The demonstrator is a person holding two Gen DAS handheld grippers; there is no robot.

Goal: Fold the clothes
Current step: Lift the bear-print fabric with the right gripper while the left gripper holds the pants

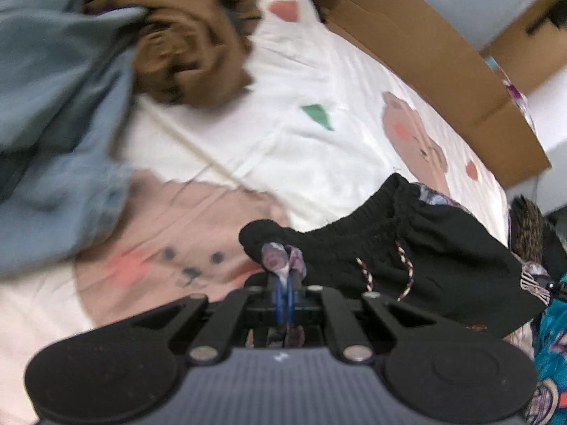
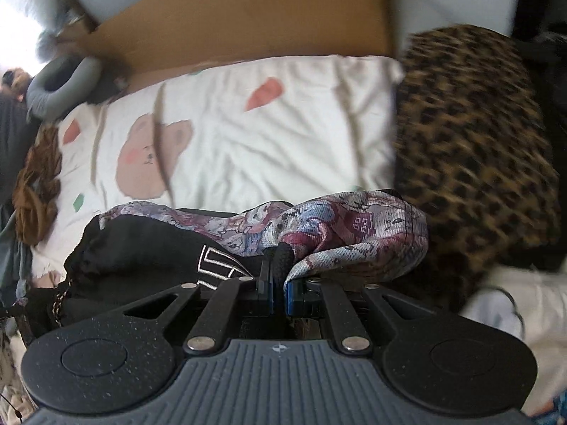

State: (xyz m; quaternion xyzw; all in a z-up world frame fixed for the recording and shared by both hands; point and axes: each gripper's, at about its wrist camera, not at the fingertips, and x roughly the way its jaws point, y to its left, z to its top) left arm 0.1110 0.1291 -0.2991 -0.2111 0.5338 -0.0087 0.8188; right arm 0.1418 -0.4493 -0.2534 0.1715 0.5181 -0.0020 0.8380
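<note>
- Left tongs closed on one end of the black shorts, at the waistband with its patterned lining showing.
- Right tongs closed on the other end, black fabric and patterned lining pinched together.
- Shorts hang between both tongs, above the bear-print bedsheet.
- Judgement: keep both grips firm and the waistband taut and level, then lay it on bare sheet.
- Stay apart from the brown garment, the leopard-print blanket and the cardboard box.
- Drawstring dangles; it could tuck under.
</note>
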